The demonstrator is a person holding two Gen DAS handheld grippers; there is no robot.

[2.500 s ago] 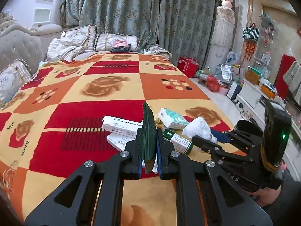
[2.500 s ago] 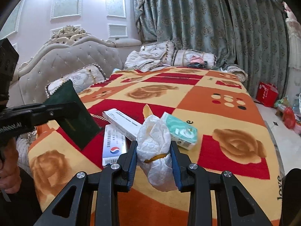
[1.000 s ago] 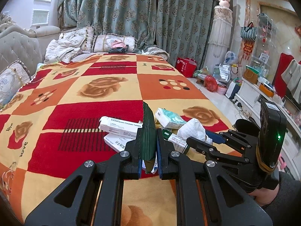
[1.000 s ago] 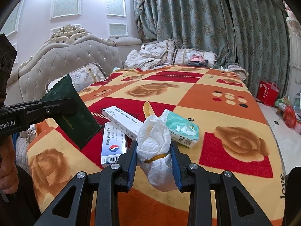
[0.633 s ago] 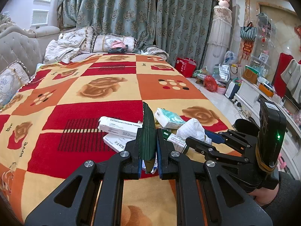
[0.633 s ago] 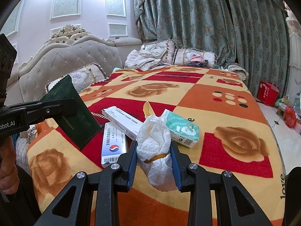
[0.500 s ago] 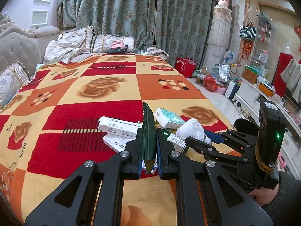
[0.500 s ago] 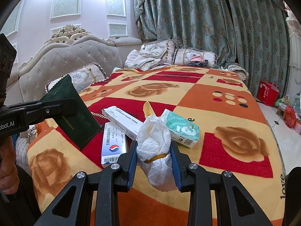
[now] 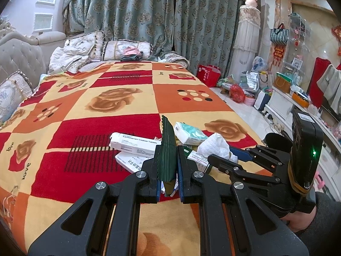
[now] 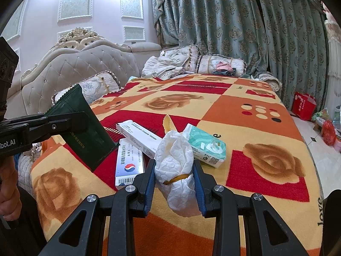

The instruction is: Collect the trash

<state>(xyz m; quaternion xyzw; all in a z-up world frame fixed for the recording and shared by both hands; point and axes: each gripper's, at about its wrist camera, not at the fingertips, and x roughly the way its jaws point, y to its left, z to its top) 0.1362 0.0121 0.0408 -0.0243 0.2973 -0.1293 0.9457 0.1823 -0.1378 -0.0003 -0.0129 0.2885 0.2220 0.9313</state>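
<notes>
Spread over the bed [image 9: 119, 102], a red, orange and cream checked blanket [image 10: 245, 111] carries a small heap of litter at its near end. Nearest the cameras, both tools are loaded. The left hand-held gripper [image 9: 167, 170] has its jaws squeezed tight on a dark green foil sachet [image 9: 167, 147], which stands on edge between the pads, clear of the blanket. The right hand-held gripper [image 10: 173, 183] is closed partway on a crumpled white tissue [image 10: 174, 162] with a yellowish band round its lower part; the wad bulges above and below the pads and also looks lifted.

Just beyond them, on the blanket, lie a long white tablet carton [image 10: 140, 135], a second flat white box [image 10: 129, 164] with blue print partly under it, and a mint-green pack of tissues [image 10: 205, 144] just to the right. Further back are pillows [image 10: 177, 60], a tufted headboard [image 10: 70, 68] and heavy teal curtains [image 10: 234, 21].

By the look of it, the pick-up step is finished for these two pieces and the carry-away is in hand. No bin or bag for rubbish can be picked out with certainty, so the next move calls for turning toward one, keeping both grips firm, then releasing over it.
</notes>
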